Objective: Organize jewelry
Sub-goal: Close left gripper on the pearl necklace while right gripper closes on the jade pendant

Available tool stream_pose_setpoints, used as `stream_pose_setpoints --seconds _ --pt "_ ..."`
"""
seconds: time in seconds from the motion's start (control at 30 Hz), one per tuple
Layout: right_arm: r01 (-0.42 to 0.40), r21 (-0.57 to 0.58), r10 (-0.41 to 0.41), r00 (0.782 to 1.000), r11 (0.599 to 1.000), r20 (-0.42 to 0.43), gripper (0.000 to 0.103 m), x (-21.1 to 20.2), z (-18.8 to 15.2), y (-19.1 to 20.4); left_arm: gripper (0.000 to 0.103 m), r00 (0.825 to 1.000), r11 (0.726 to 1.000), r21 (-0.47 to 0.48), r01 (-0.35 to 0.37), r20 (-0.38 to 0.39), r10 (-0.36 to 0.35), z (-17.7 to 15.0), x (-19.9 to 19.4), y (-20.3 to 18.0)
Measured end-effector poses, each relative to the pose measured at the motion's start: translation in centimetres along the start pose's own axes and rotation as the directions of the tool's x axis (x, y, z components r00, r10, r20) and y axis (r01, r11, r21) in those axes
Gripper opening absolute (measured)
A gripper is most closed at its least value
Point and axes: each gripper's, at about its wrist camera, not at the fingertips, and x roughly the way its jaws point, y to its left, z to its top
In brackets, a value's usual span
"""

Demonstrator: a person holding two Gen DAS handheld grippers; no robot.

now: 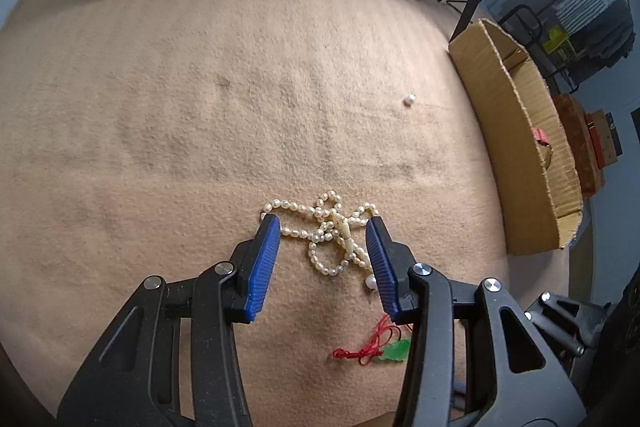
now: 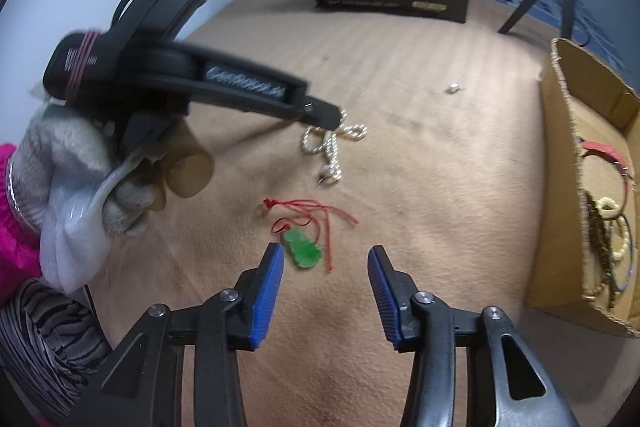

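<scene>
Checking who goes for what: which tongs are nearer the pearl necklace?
Left. The left tongs straddle the pearl necklace, open. The right tongs hang open farther back, by the green pendant.

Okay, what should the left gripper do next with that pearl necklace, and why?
Probably close. The left gripper is open with its blue pads on either side of the bunched pearl necklace on the tan cloth, so pinching should catch it.

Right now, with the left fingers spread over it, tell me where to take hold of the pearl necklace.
Grip the pearl necklace at its tangled middle, where the strands cross around the long pale bead. Come straight down from above: it lies flat in a heap on the tan cloth, and the left gripper already straddles that knot, open. Closing there should catch several strands at once.
</scene>
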Motion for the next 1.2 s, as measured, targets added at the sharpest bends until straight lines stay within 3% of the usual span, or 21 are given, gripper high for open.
stream_pose_setpoints --seconds 0.37,0.47,0.53,0.6,0.8,1.2 --pt "0.022 -0.065 -0.023 0.999 0.998 -0.022 0.037 2.3 0.1 1.8 0.045 0.998 0.996 0.067 -0.055 0.012 0.054 0.5 1.5 -1.7" --pt "0.031 -0.067 -0.032 0.999 0.997 -0.018 0.037 2.8 0.2 1.9 0.032 0.996 0.993 0.079 -0.087 0.026 0.086 0.7 1.9 -2.0" --pt "0.037 -0.071 -0.038 0.999 0.997 -0.016 0.037 3.0 0.2 2.0 0.016 0.997 0.994 0.079 -0.081 0.023 0.079 0.7 2.1 -1.8" --pt "0.05 -0.083 -0.052 0.999 0.995 -0.014 0.036 3.1 0.2 2.2 0.015 0.997 0.994 0.08 -0.078 0.02 0.076 0.8 2.4 -1.8" --pt "0.121 -0.125 -0.122 0.992 0.985 -0.003 0.014 3.3 0.1 3.0 0.011 0.998 0.995 0.075 -0.068 0.019 0.066 0.7 2.2 -1.4" --pt "0.127 -0.08 -0.126 0.992 0.989 0.022 0.014 1.4 0.7 1.2 0.005 0.996 0.997 0.029 -0.069 0.057 0.067 0.6 -0.5 0.5"
